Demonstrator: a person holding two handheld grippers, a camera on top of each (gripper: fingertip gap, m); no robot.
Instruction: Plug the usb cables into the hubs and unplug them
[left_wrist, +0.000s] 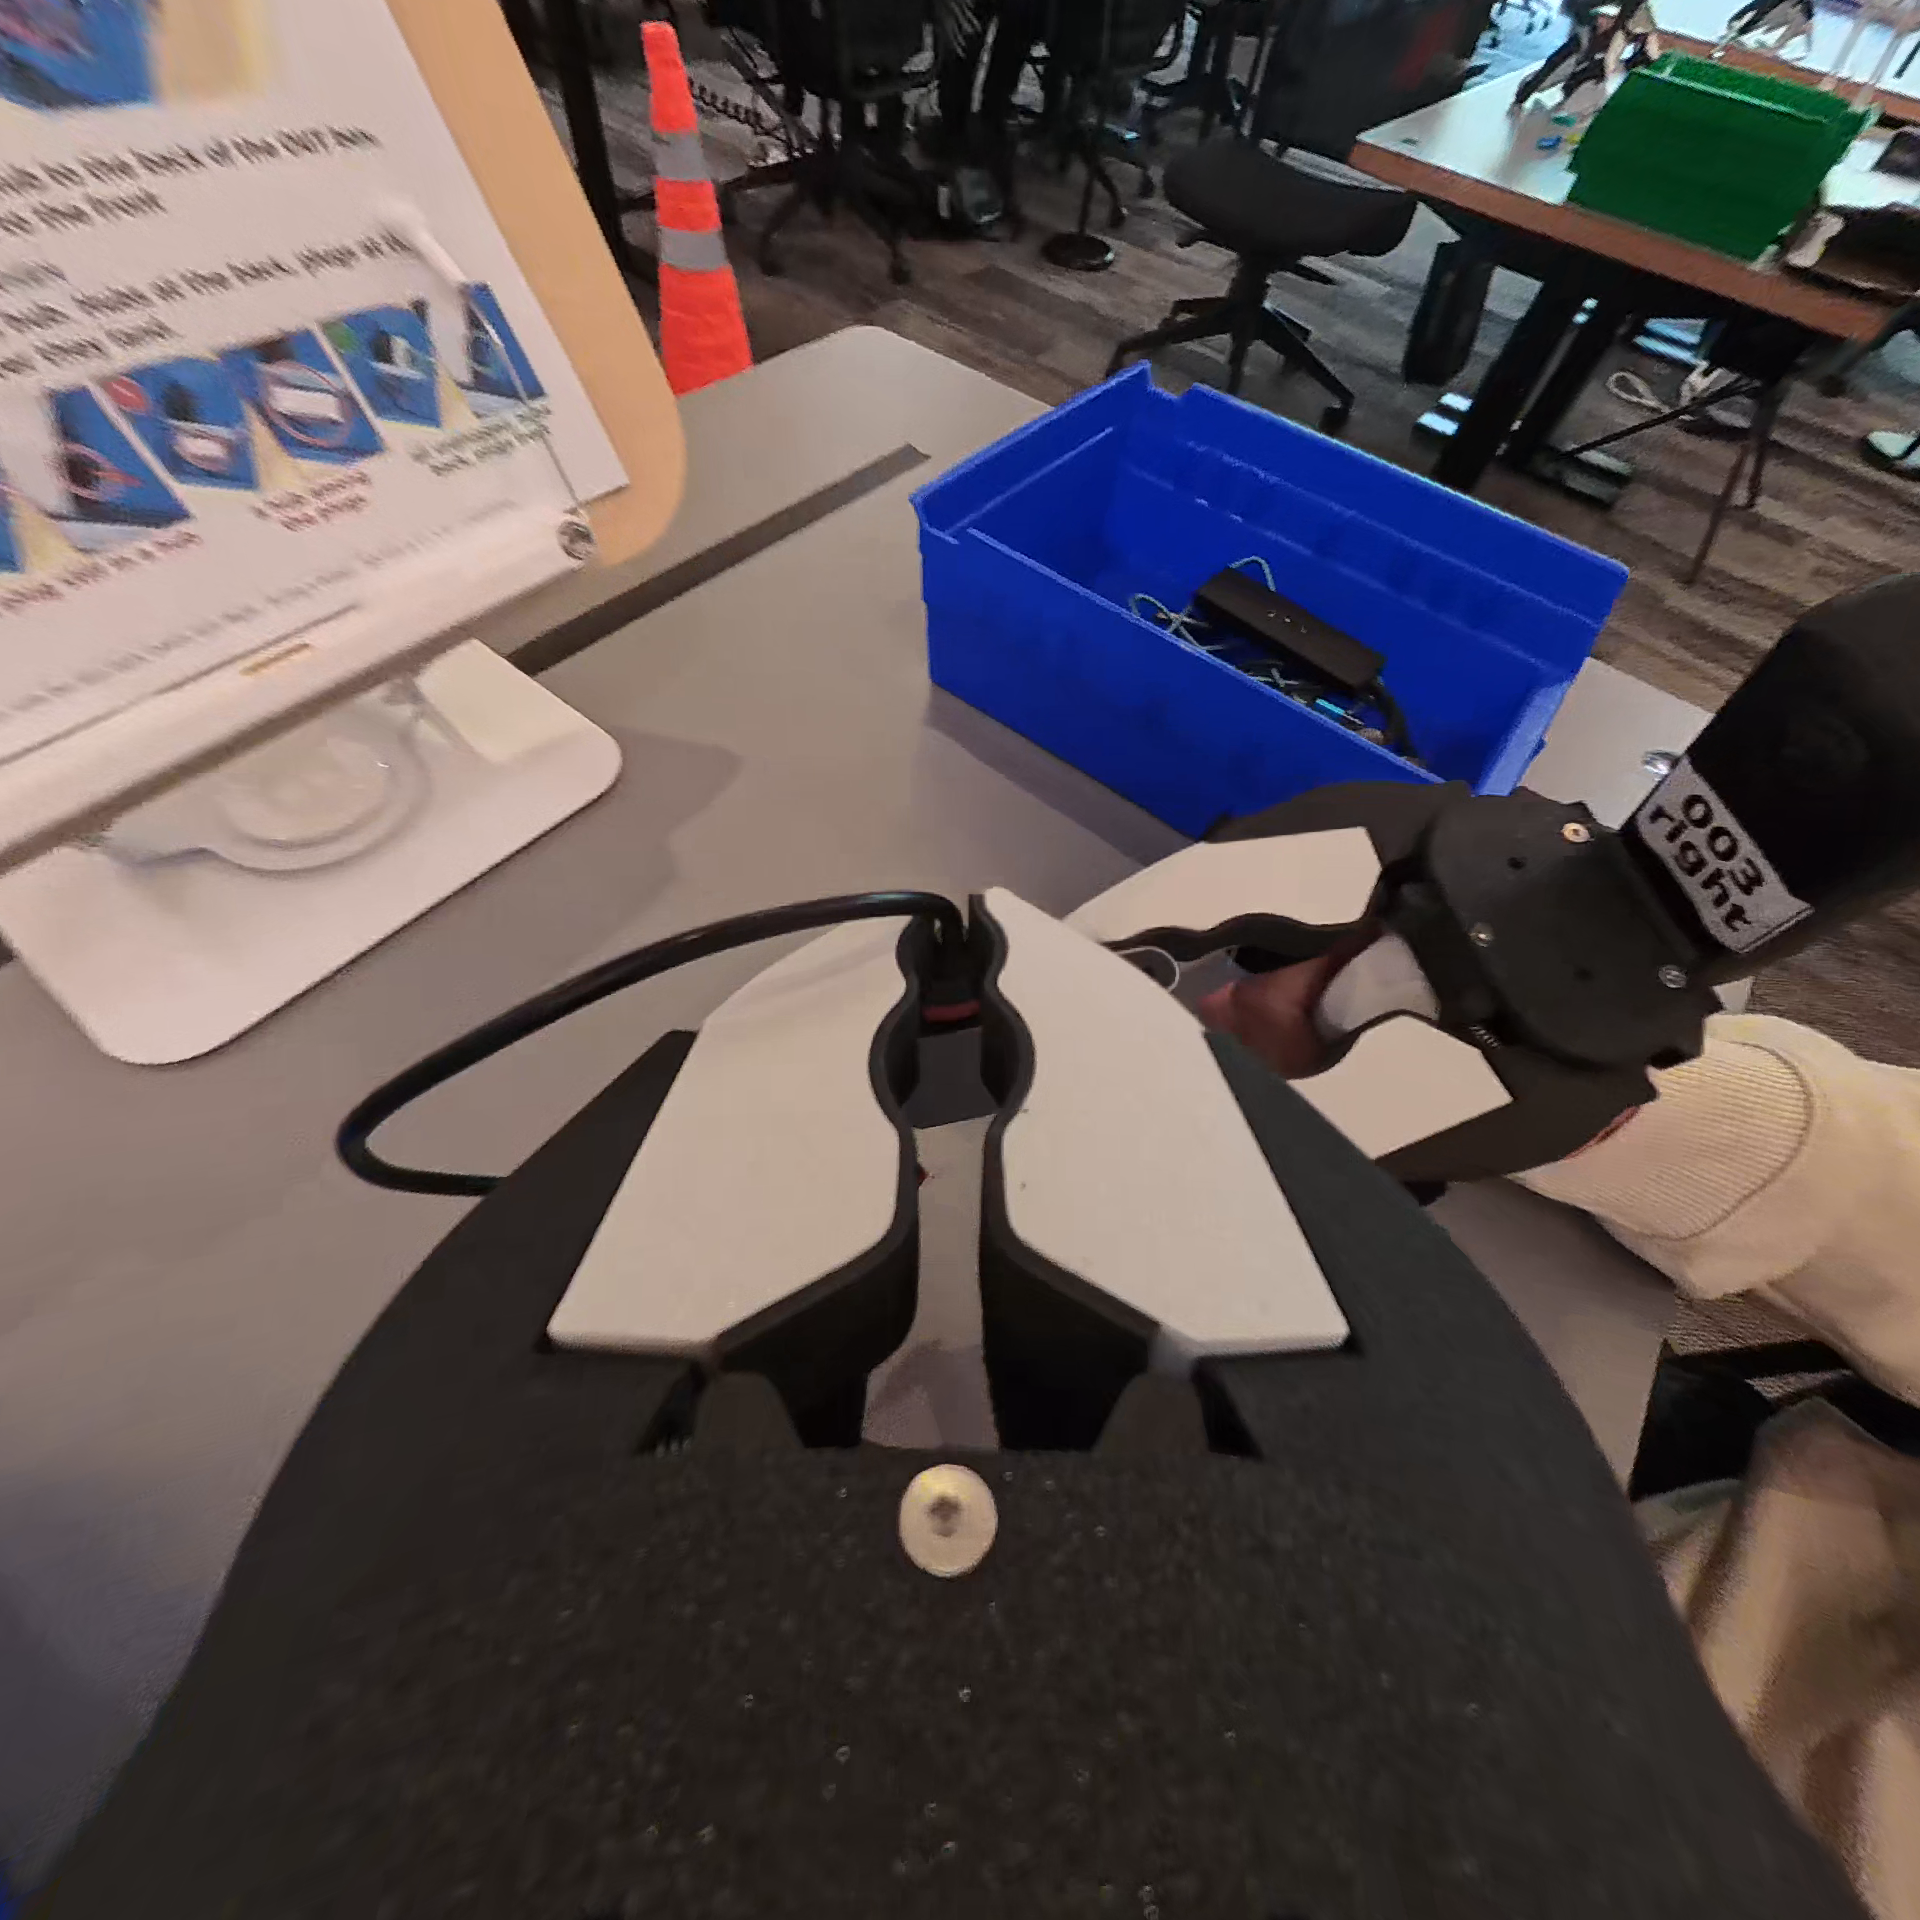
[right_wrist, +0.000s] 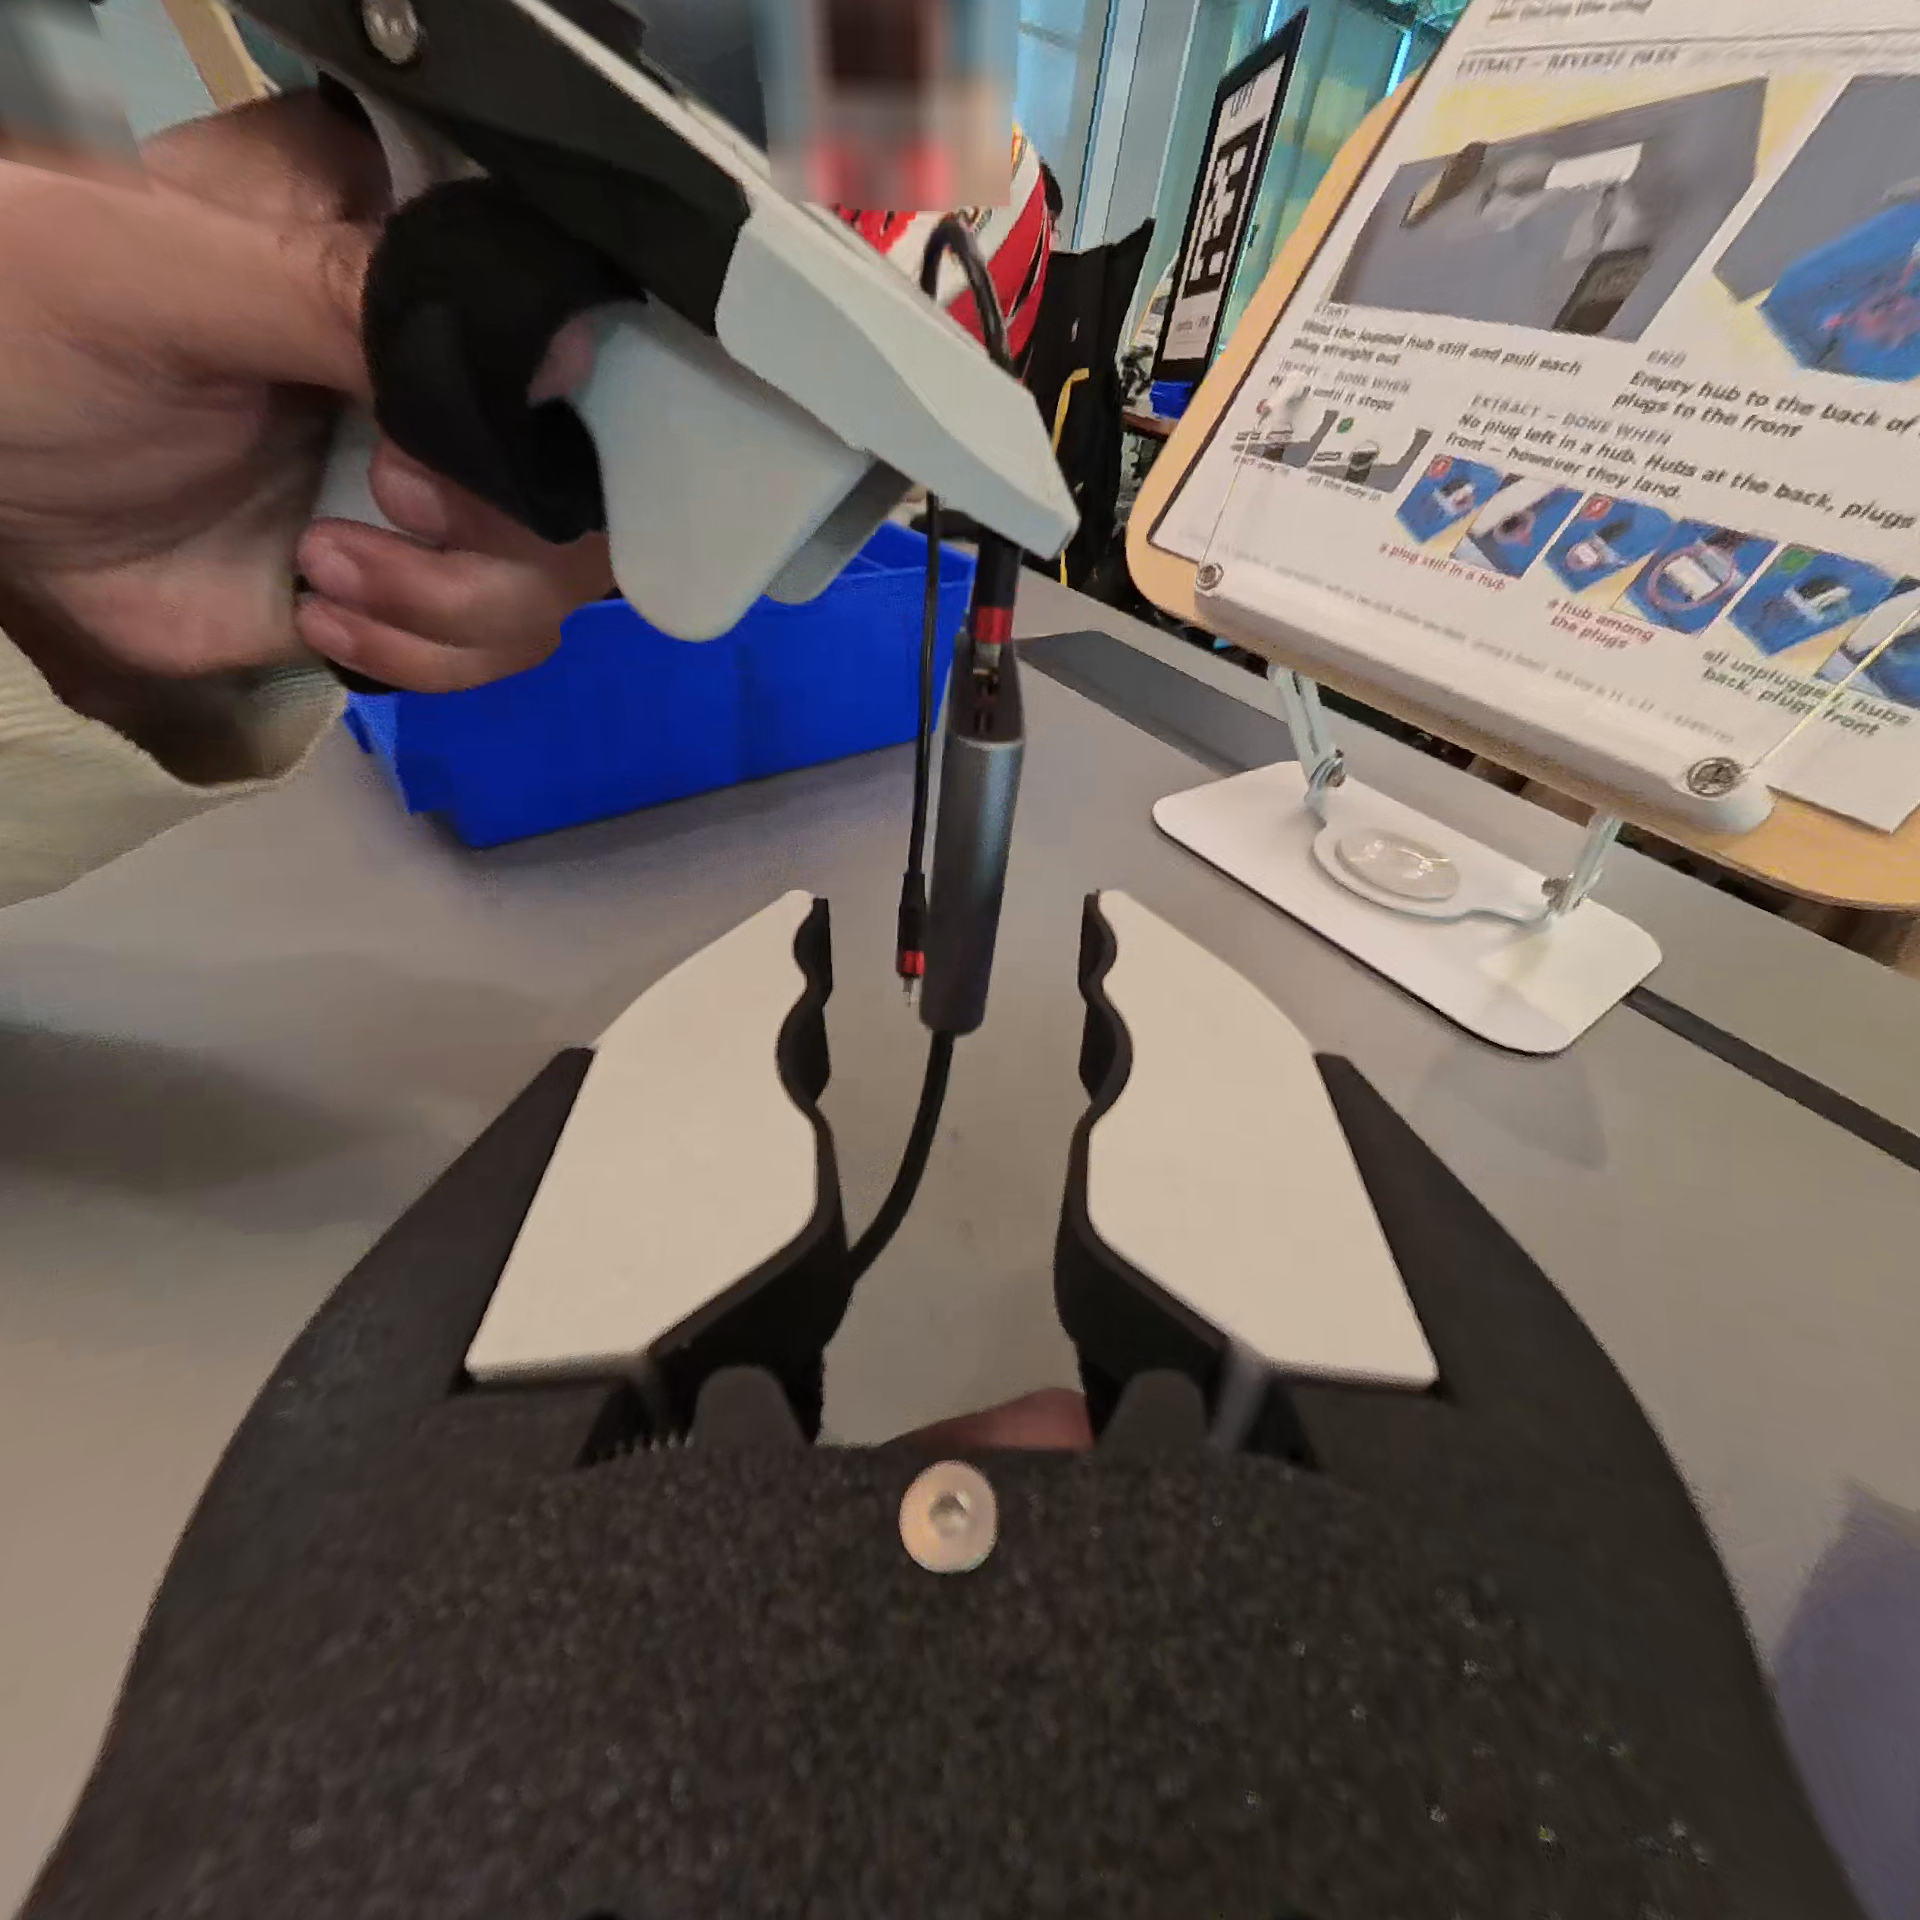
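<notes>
My left gripper (left_wrist: 971, 920) is shut on a black USB plug with a red ring (left_wrist: 945, 977); its black cable (left_wrist: 540, 1013) loops off to the left. In the right wrist view the left gripper (right_wrist: 1023, 530) holds that plug from above, and a slim grey hub (right_wrist: 971, 862) hangs upright from the plug above the table. A thin cable end with a red ring (right_wrist: 911, 935) dangles beside the hub. My right gripper (right_wrist: 956, 925) is open, fingers either side of the hub's lower end and its cable (right_wrist: 914, 1153), not touching. It also shows in the left wrist view (left_wrist: 1184, 971).
A blue bin (left_wrist: 1039, 665) stands behind on the grey table, with a black hub (left_wrist: 1288, 623) and tangled cables inside. An instruction sheet on a white stand (left_wrist: 312, 831) sits at the left, also in the right wrist view (right_wrist: 1455, 935). An orange cone (left_wrist: 691, 229) and chairs stand beyond. Some 6 cm of space lies between my two pairs of fingers.
</notes>
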